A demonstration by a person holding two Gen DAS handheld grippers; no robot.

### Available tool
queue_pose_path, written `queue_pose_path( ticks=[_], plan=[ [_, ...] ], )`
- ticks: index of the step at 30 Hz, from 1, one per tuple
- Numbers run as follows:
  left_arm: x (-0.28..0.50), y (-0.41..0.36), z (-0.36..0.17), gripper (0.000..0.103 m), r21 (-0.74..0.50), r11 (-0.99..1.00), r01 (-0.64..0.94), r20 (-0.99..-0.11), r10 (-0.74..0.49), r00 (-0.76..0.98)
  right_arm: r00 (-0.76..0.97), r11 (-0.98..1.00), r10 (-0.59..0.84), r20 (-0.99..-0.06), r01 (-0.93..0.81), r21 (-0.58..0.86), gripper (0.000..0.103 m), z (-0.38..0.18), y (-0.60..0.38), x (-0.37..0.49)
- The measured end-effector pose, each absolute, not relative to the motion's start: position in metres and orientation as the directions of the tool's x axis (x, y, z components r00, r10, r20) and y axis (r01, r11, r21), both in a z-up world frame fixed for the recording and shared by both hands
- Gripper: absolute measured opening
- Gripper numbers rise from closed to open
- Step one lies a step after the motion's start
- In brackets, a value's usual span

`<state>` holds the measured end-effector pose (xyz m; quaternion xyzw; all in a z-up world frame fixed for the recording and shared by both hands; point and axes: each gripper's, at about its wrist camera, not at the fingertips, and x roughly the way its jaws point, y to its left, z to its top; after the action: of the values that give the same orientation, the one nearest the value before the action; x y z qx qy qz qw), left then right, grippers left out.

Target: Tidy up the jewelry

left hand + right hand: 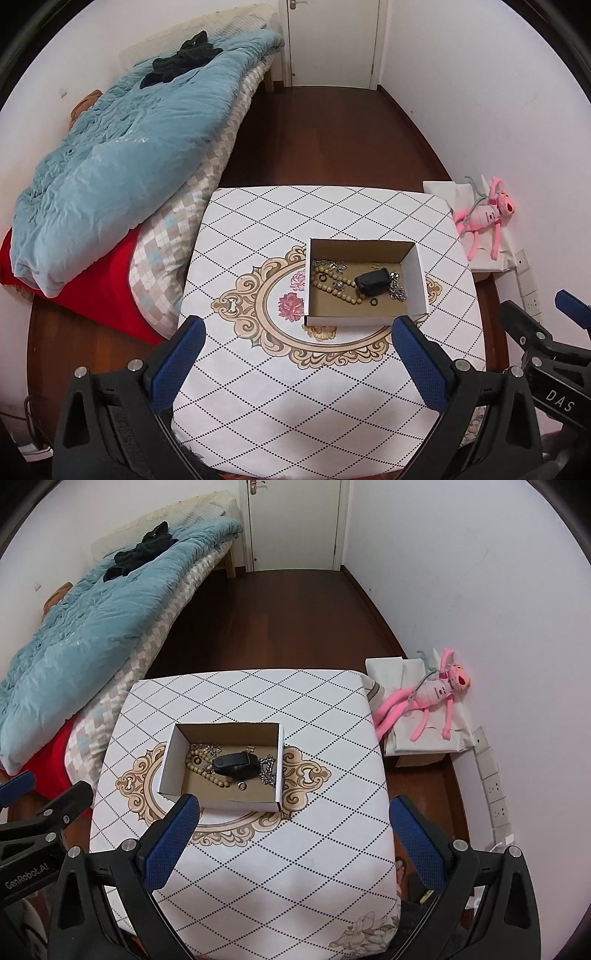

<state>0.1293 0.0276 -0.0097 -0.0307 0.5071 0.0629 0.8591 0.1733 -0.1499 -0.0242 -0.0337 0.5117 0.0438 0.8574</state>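
Both grippers hang above the near edge of the tabletop [258, 387], and each holds nothing: the left gripper [297, 332] has its blue-padded fingers [186, 354] spread wide, and the right gripper [295, 812] is spread just as wide. An open cardboard box [364, 321] sits on the diamond-patterned cloth over the ornate oval print, and the jewelry lies inside it. On the box floor a string of wooden beads [332, 286] curls beside a black band [371, 281] that rests across the middle. A silver chain [397, 291] is heaped to the right of the band, another silvery piece [328, 265] lies toward the back left corner, and a small dark ring [373, 302] sits near the front. A bed with a blue quilt [110, 155] stands to the left, and a pink plush toy [484, 218] lies by the right wall.
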Motion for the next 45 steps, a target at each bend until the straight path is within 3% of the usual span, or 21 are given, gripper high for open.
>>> queue_pose_path(
  ticks=[45],
  plan=[
    [0.1251,0.027,-0.012,0.103,0.011,0.992,-0.126,-0.878,0.07,0.474,0.461,0.992,0.042,-0.886,-0.127,-0.019,0.103,-0.0232,-0.1503,0.1712]
  ],
)
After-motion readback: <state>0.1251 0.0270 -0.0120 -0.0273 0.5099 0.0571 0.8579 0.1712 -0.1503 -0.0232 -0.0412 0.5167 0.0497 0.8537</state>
